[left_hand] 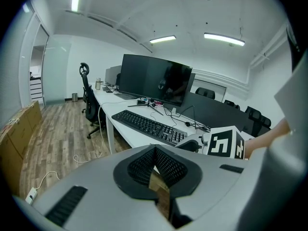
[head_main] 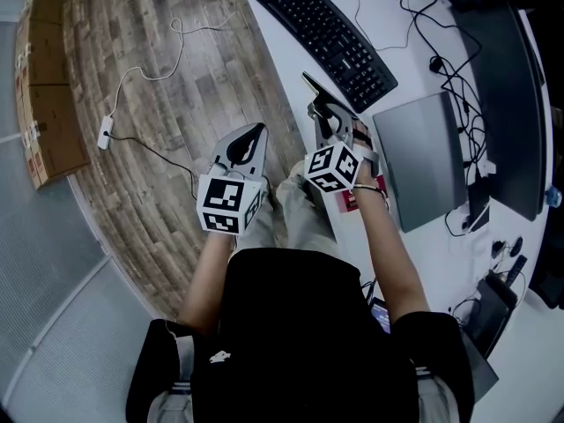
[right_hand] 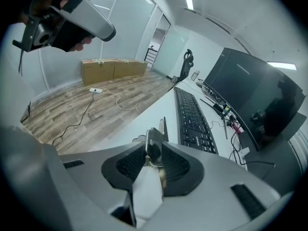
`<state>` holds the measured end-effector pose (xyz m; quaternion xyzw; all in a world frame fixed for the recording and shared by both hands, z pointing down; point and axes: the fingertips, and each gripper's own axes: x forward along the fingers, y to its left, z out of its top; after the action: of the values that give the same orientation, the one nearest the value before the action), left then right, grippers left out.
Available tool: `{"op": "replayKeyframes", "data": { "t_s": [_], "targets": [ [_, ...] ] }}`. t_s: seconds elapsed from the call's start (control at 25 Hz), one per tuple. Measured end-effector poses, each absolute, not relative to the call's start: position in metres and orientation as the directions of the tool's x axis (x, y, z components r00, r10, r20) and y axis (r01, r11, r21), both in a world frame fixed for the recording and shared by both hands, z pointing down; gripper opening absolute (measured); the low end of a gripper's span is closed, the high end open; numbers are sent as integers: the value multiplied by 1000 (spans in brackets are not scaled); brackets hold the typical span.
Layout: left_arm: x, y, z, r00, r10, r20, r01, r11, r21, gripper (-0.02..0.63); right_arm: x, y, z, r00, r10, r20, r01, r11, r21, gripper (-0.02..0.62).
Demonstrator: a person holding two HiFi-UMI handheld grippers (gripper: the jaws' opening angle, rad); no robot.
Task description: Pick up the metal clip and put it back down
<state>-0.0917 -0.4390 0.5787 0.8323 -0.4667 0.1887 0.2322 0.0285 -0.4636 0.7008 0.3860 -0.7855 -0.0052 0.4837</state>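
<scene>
At the far left, cardboard boxes (head_main: 44, 86) stand on the wooden floor (head_main: 159, 60); what is in them cannot be seen. The left hand-held gripper (left_hand: 156, 147) hangs over the floor, its jaws pressed together and holding nothing. The right hand-held gripper (right_hand: 154, 143) is over the edge of the bench (head_main: 273, 51) and pinches the one metal clip (right_hand: 153, 147) at its tips — the clip's long axis stands upright in the right gripper view, rounded end on top. Further right lie one keyboard (head_main: 322, 35) and one closed laptop (head_main: 423, 157).
</scene>
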Motion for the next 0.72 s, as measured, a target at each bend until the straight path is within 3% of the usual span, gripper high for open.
{"op": "replayKeyframes", "data": {
  "t_s": [0.72],
  "targets": [
    [-90, -434, 560, 484, -713, 507, -869, -459, 185, 14, 31, -452, 683, -266, -605, 750, -625, 701, 344, 110]
  ]
}}
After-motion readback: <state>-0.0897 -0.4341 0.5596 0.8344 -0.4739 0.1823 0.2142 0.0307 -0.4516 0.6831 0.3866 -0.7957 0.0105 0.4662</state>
